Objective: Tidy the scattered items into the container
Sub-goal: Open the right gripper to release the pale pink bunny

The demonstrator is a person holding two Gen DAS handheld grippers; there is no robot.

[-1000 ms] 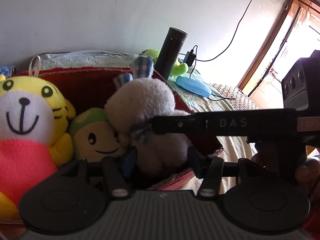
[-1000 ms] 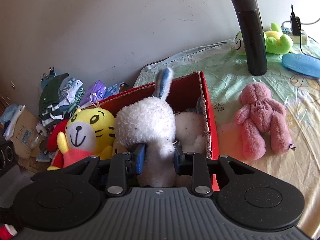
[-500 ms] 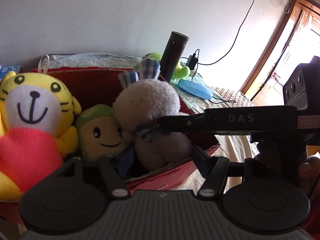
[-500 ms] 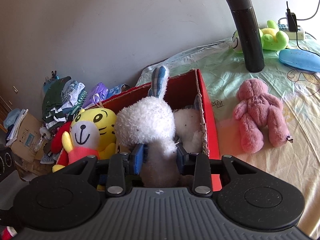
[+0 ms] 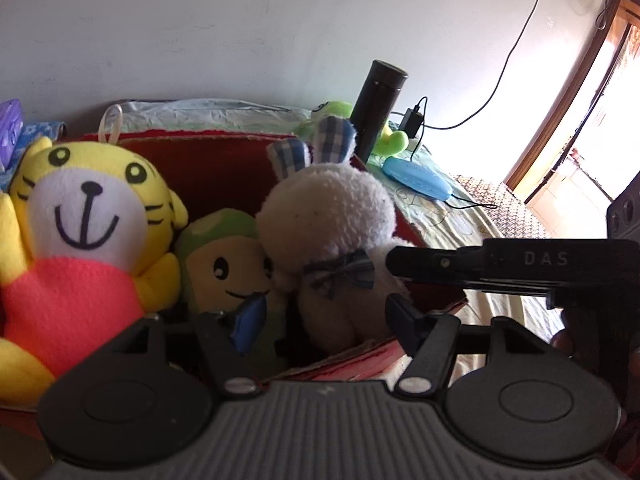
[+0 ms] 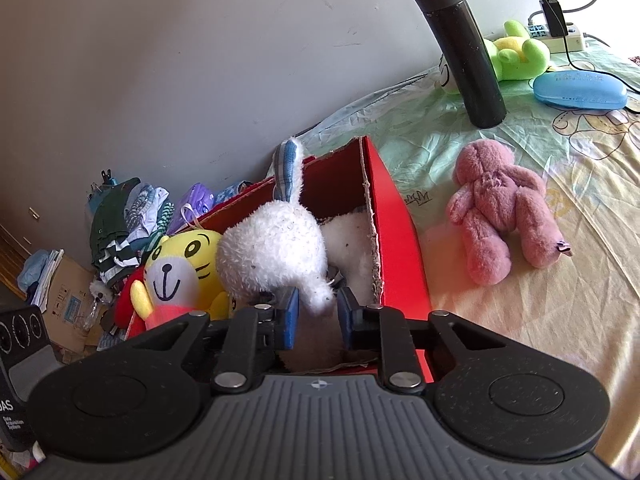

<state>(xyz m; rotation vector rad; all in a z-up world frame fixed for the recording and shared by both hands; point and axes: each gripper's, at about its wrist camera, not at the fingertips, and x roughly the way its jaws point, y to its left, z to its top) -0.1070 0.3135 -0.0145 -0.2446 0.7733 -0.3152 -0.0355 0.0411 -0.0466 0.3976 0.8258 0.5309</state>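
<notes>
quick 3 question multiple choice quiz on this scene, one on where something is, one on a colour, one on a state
1. Where is the pink teddy?
A. on the bedsheet beside the red box
B. inside the box
C. on the floor

2. What colour is the hard case near the black flask?
A. red
B. white
C. blue

3. How is the flask placed?
A. lying on its side
B. standing upright
C. upside down in the box

Answers:
1. A, as it lies flat on the sheet, outside the box's right wall.
2. C, as the case is plainly light blue in both views.
3. B, as it stands on its base on the sheet with its cap at the top.
</notes>
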